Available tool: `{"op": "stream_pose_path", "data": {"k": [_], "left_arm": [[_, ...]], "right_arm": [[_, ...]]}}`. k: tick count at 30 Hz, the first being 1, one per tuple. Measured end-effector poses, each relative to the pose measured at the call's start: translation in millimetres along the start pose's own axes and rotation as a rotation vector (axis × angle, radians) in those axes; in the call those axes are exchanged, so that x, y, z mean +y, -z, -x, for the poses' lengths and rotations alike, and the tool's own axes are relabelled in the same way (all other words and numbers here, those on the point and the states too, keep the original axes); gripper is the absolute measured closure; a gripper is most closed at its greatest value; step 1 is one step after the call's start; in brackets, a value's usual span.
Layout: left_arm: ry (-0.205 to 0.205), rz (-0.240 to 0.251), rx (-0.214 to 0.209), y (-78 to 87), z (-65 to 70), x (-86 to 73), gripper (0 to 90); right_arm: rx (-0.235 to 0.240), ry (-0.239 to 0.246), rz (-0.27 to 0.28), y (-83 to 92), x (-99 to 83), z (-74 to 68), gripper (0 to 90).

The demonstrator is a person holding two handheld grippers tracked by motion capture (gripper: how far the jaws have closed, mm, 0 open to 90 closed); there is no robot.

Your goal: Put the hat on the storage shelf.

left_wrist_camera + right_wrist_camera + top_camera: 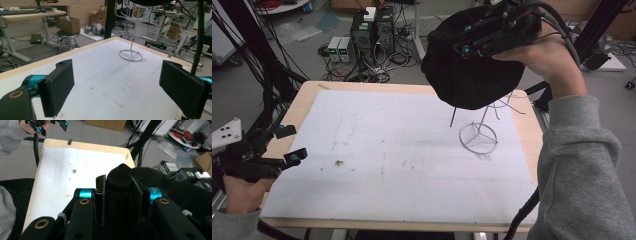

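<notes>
Right gripper (119,202) clamps black fabric hat (472,70) above white wire stand (478,136); left gripper (117,87) agape, empty; cardboard box (99,15) reads "SF".

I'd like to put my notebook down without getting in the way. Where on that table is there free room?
The white mat is bare across its middle and near edge, between the left gripper and the wire stand. The far right corner is crowded: the right gripper holds a black hat above the stand.

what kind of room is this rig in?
Likely a robotics lab or workshop: computer towers with tangled cables on the floor behind the table, workbenches, stools and cardboard boxes around it.
</notes>
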State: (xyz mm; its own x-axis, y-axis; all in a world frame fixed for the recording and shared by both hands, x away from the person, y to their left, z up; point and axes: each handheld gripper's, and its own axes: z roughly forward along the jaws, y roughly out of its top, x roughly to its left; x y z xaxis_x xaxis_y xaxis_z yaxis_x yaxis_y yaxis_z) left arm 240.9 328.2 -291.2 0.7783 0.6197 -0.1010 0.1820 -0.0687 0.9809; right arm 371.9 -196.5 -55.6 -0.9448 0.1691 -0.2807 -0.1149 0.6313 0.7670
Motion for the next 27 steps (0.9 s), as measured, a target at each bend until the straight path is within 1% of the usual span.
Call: {"op": "stream_pose_path", "data": {"k": [1, 8, 12, 15, 16, 17, 21, 24, 27], "left_arm": [[0.001, -0.001, 0.000, -0.1, -0.2, -0.1, 12.8], [-0.003, 0.001, -0.002, 0.2, 0.4, 0.4, 12.8], [-0.008, 0.005, -0.006, 1.2, 2.3, 1.6, 12.8], [-0.012, 0.008, -0.008, 1.5, 3.7, 2.7, 12.8], [-0.013, 0.007, -0.009, 1.7, 4.1, 3.0, 12.8], [-0.014, 0.009, -0.012, 1.7, 4.6, 3.3, 12.8], [-0.020, 0.011, -0.014, 2.0, 6.6, 4.5, 12.8], [-0.025, 0.011, -0.017, 1.7, 8.1, 5.1, 12.8], [-0.028, 0.011, -0.021, 0.9, 9.6, 5.6, 12.8]], "right_arm": [[0.000, 0.000, 0.000, 0.0, 0.0, 0.0, 68.9], [-0.018, -0.012, -0.060, -6.7, -0.1, -7.1, 68.7], [-0.028, -0.026, -0.075, -10.8, -2.7, -11.2, 68.6], [-0.034, -0.036, -0.106, -16.1, -5.9, -15.1, 68.3], [-0.047, -0.039, -0.122, -19.7, -8.0, -17.7, 68.3], [-0.047, -0.039, -0.122, -19.7, -8.0, -17.7, 68.3], [-0.072, -0.046, -0.139, -23.8, -11.7, -22.4, 68.2], [-0.091, -0.034, -0.154, -26.1, -13.9, -26.4, 67.4], [-0.107, -0.036, -0.146, -26.9, -17.8, -31.1, 66.5]]}}
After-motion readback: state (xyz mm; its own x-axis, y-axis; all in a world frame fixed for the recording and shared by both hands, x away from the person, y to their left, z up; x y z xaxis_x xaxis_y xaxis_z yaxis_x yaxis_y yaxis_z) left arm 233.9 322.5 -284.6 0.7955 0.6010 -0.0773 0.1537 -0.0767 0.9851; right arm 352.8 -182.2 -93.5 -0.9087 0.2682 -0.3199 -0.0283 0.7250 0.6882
